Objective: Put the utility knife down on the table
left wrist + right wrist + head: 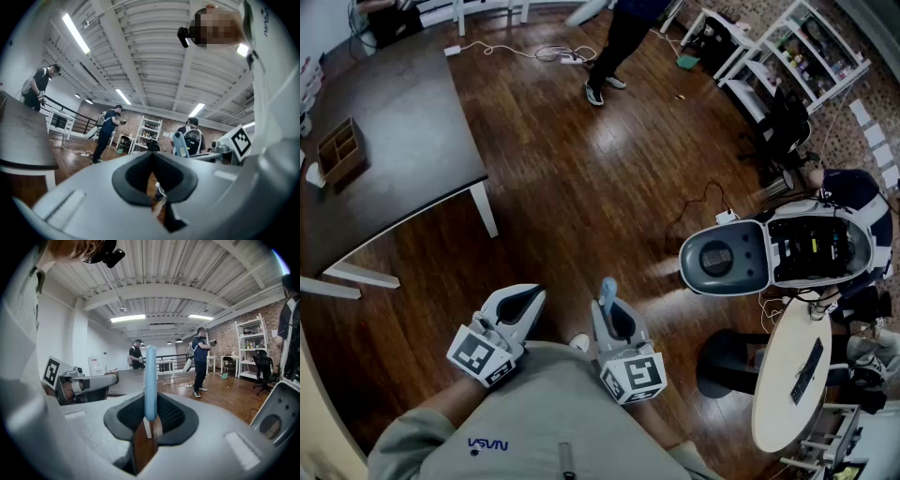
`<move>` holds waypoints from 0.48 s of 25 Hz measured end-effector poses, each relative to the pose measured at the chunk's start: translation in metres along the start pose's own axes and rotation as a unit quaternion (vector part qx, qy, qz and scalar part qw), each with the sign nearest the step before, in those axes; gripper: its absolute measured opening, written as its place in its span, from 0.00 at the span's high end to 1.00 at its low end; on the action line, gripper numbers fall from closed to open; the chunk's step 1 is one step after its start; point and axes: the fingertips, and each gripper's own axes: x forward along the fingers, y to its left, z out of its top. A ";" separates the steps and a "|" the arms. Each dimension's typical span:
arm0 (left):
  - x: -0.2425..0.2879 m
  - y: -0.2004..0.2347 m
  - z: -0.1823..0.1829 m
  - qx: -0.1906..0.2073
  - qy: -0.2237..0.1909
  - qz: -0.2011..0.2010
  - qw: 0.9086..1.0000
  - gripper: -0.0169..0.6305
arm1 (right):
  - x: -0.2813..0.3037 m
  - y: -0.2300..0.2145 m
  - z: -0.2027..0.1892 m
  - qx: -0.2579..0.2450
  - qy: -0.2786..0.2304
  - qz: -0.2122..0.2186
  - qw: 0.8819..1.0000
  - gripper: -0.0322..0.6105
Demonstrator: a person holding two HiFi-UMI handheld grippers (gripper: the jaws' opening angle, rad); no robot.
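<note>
The utility knife (607,292) is a slim light-blue handle. It stands up out of my right gripper (614,319), which is shut on its lower end. In the right gripper view the knife (150,380) rises straight from between the jaws of the right gripper (150,422). My left gripper (521,306) is beside it on the left, shut with nothing in it; only floor shows through the slit of the left gripper (153,177). Both are held close to the person's chest, above the wood floor. The dark table (394,141) lies ahead to the left, well apart from both.
A wooden organiser box (339,150) sits on the table's left part. A grey-and-white machine (769,248) and a round white table (787,375) stand to the right. A person (614,47) stands farther off, beside cables (544,52) on the floor. Shelves (797,52) line the far right.
</note>
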 end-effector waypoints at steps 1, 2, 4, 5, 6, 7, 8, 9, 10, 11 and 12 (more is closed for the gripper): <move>-0.006 0.003 0.001 0.001 -0.003 0.004 1.000 0.97 | 0.001 0.005 0.000 -0.002 -0.001 0.003 1.000 0.84; -0.012 0.005 0.002 0.002 -0.005 0.009 1.000 0.97 | 0.003 0.011 0.000 -0.003 -0.003 0.005 1.000 0.84; -0.025 0.012 0.004 0.003 -0.010 0.018 1.000 0.97 | 0.008 0.023 0.001 -0.006 -0.004 0.012 1.000 0.84; -0.032 0.016 0.005 0.003 -0.013 0.025 1.000 0.97 | 0.011 0.030 0.002 -0.008 -0.005 0.018 1.000 0.84; -0.040 0.021 0.007 0.005 -0.017 0.032 0.999 0.97 | 0.016 0.037 0.003 -0.011 -0.005 0.026 1.000 0.84; -0.047 0.026 0.008 0.006 -0.022 0.041 0.999 0.97 | 0.020 0.045 0.004 -0.016 -0.005 0.035 0.999 0.84; -0.054 0.031 0.011 0.008 -0.028 0.052 0.998 0.97 | 0.026 0.053 0.006 -0.021 -0.005 0.047 0.999 0.84; -0.062 0.036 0.014 0.009 -0.034 0.063 0.997 0.97 | 0.031 0.062 0.008 -0.027 -0.005 0.059 0.998 0.84; -0.070 0.042 0.017 0.011 -0.040 0.076 0.996 0.97 | 0.037 0.070 0.009 -0.033 -0.004 0.071 0.997 0.84; -0.078 0.048 0.020 0.010 -0.046 0.089 0.995 0.97 | 0.042 0.079 0.011 -0.038 -0.003 0.083 0.996 0.84; -0.086 0.054 0.022 0.009 -0.051 0.103 0.993 0.97 | 0.048 0.087 0.013 -0.045 -0.002 0.095 0.994 0.84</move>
